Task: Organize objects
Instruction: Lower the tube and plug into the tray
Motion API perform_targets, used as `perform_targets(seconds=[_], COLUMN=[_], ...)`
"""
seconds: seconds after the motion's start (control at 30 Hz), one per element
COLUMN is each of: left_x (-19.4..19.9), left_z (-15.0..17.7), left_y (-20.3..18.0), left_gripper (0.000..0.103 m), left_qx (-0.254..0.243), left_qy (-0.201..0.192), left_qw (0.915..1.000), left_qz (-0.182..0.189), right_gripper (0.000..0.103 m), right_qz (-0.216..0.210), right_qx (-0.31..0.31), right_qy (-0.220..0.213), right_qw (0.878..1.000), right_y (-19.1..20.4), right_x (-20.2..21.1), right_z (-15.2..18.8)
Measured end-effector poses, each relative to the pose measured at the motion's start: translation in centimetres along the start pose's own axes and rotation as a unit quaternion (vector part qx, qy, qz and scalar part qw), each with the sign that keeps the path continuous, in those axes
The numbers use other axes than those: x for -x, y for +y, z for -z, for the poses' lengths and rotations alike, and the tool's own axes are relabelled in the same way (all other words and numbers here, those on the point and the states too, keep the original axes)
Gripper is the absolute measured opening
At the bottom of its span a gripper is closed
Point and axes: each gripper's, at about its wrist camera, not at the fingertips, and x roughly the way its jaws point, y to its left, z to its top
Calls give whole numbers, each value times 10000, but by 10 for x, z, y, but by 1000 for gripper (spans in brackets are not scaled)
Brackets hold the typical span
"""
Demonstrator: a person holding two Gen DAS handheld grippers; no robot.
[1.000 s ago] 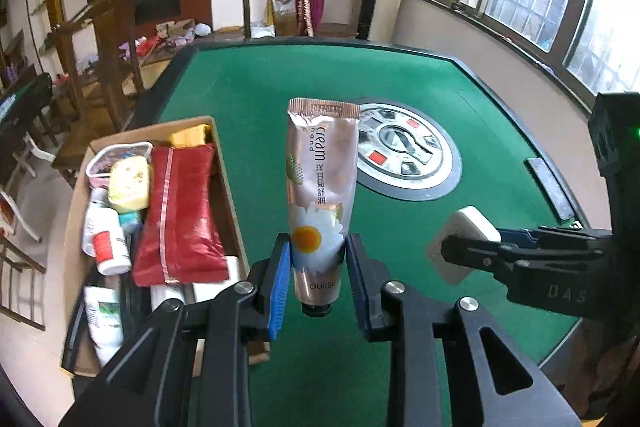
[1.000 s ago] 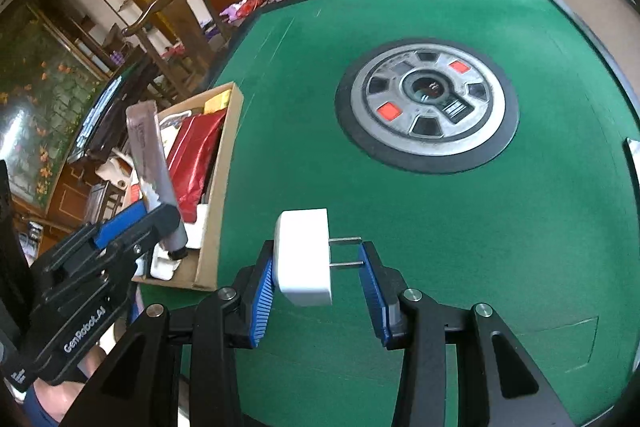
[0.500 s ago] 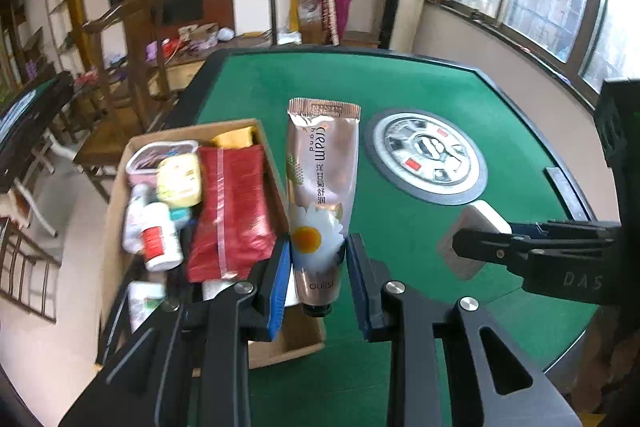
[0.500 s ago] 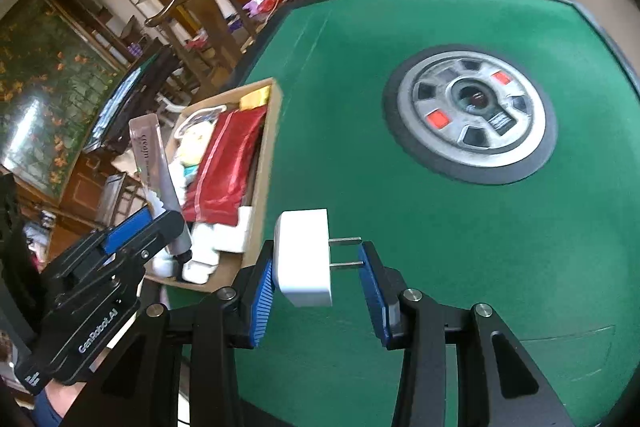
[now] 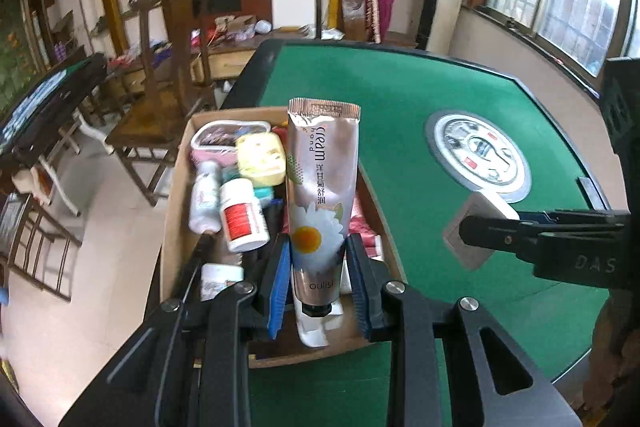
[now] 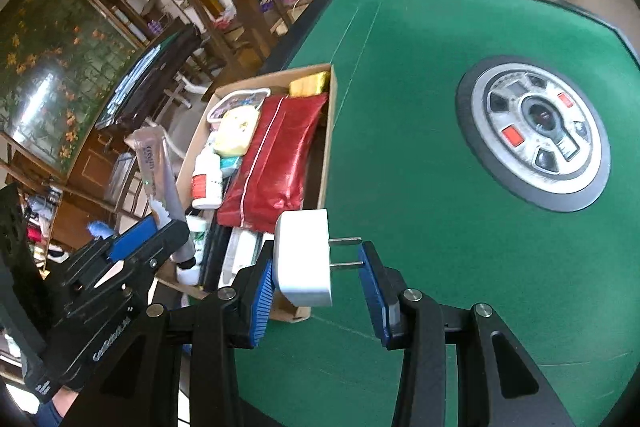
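Slid over toward the cardboard box (image 5: 176,187) since a second ago. Left tongs (image 5: 320,279) pinching the cream tube (image 5: 322,195) above it, right tongs (image 6: 318,275) clamping the white plug (image 6: 304,255) by body and prongs over the worktop (image 6: 420,147). Could slip off those thin prongs (box already crowded too).

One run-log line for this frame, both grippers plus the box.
left gripper: shut on rose-gold hand cream tube | right gripper: shut on white plug adapter | open cardboard box: partly filled, on green felt table
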Motion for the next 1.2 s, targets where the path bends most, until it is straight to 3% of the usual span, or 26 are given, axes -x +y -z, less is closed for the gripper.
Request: perform_targets(seconds=[0.27, 0.47, 1.2], left_x=[2, -4, -4], left_z=[-3, -2, -5], left_y=[9, 12, 40], left_gripper=[27, 27, 27], left_qx=[286, 125, 241], left_qy=[-5, -80, -24], left_qw=[9996, 9998, 9997], left_qz=[-77, -103, -87], right_gripper=[45, 45, 45], right_qz=[116, 100, 91], right_qx=[314, 332, 523], right_qy=[106, 92, 114], right_qw=[9994, 9994, 9985], right_y=[13, 19, 58], right_x=[-1, -11, -25], right_z=[-15, -18, -33])
